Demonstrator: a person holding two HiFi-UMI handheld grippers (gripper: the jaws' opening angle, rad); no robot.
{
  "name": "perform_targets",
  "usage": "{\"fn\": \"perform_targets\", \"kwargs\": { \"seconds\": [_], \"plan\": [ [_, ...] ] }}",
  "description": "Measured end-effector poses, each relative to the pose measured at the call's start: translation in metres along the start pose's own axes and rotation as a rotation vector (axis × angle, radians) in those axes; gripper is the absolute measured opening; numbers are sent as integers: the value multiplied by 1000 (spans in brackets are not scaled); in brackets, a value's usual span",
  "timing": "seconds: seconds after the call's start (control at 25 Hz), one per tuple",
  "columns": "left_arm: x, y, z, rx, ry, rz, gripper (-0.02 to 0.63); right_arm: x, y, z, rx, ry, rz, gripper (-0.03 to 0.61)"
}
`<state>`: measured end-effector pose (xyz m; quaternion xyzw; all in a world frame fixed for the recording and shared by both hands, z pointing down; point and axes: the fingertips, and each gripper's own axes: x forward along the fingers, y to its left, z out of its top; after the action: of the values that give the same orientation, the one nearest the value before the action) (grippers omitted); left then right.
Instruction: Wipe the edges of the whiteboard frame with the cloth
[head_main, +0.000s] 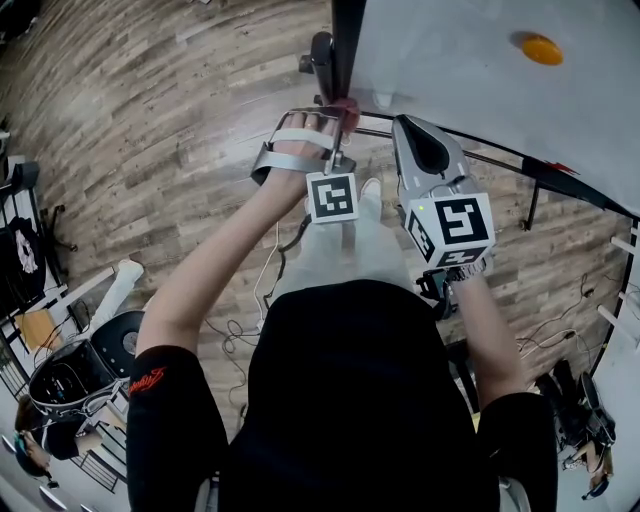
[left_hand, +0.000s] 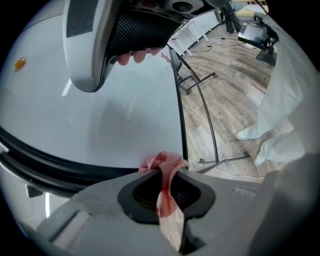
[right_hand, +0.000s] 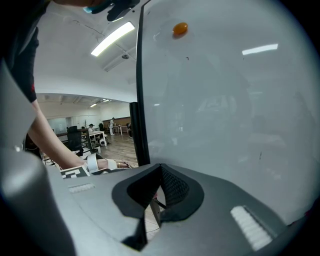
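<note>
- The left gripper (left_hand: 167, 192) is clamped on the pink cloth (left_hand: 161, 162), which bunches out past its jaw tips.
- The bunch meets the dark whiteboard frame (left_hand: 180, 120) at a corner.
- The right gripper (right_hand: 159, 197), jaws together on nothing, faces the board surface (right_hand: 225, 100) nearby.

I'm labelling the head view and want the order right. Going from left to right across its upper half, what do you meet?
left gripper, shut on the pink cloth → right gripper → orange disc on the whiteboard
</note>
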<state>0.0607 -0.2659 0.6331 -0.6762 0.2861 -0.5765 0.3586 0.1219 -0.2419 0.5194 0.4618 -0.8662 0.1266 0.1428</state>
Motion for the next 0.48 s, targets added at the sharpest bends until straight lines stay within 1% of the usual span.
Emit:
{"fn": "perform_targets", "kwargs": {
  "seconds": [0.2,0.48],
  "plan": [
    [4,-1,-1,-7,4,13,46,0,-1,-3,20,0,-12,3],
    [10,-7,-6,6,19,12,46,-3,1,-9,25,9,-16,2]
  ]
}}
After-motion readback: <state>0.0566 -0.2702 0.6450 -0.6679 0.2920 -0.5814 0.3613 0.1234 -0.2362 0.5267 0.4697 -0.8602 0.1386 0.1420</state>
